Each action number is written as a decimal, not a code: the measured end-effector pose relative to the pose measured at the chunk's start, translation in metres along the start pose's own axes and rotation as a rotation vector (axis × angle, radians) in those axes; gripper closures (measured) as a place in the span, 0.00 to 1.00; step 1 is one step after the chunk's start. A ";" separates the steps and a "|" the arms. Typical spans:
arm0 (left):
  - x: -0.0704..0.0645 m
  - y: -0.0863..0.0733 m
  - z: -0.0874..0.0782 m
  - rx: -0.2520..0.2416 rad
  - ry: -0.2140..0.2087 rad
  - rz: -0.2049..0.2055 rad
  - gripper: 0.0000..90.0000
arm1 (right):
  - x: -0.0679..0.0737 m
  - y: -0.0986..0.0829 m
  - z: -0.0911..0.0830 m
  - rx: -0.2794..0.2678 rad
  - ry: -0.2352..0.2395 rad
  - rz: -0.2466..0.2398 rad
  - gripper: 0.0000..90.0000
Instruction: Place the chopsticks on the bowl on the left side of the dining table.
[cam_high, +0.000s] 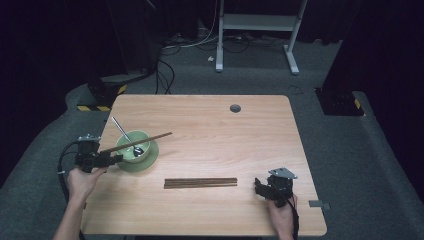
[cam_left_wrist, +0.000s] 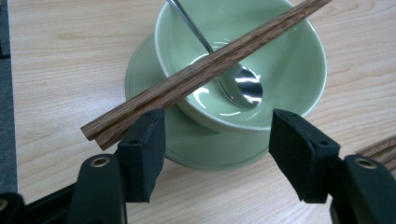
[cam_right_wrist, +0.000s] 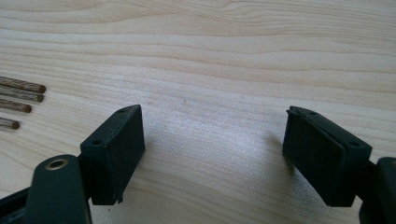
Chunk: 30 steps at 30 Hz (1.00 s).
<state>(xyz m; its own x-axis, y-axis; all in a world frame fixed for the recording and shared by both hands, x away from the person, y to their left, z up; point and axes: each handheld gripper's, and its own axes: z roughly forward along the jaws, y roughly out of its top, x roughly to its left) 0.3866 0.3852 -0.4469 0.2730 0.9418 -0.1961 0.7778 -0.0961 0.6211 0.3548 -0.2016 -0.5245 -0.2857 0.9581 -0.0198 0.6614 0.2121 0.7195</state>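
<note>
At the left of the frame, a pair of brown wooden chopsticks (cam_left_wrist: 205, 65) rests across the green ceramic bowl (cam_left_wrist: 289, 60), so the rim supports it. The left gripper (cam_left_wrist: 217, 149) has its jaws apart just below it. The right gripper (cam_right_wrist: 212, 154), also spread, waits over the bare counter (cam_right_wrist: 224, 56).

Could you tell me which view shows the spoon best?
The left gripper view: the spoon lies close up in the bowl, under the chopsticks. The high view shows it small.

Open claw (cam_right_wrist: 212, 154) near chopstick tips (cam_right_wrist: 23, 100)
</note>
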 end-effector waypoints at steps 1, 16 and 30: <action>0.001 0.001 0.000 -0.001 0.000 -0.005 0.40 | 0.000 0.000 0.000 0.000 0.000 0.000 0.23; 0.008 0.015 0.007 -0.026 0.046 -0.050 0.40 | 0.000 0.000 0.000 0.000 0.000 0.000 0.23; 0.011 0.021 0.014 -0.042 0.073 -0.062 0.40 | 0.000 0.000 0.000 0.000 0.000 0.000 0.23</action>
<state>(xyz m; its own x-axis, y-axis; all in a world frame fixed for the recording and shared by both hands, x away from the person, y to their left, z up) 0.4140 0.3888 -0.4465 0.1813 0.9668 -0.1803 0.7675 -0.0245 0.6406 0.3548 -0.2015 -0.5245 -0.2853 0.9582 -0.0196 0.6616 0.2117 0.7193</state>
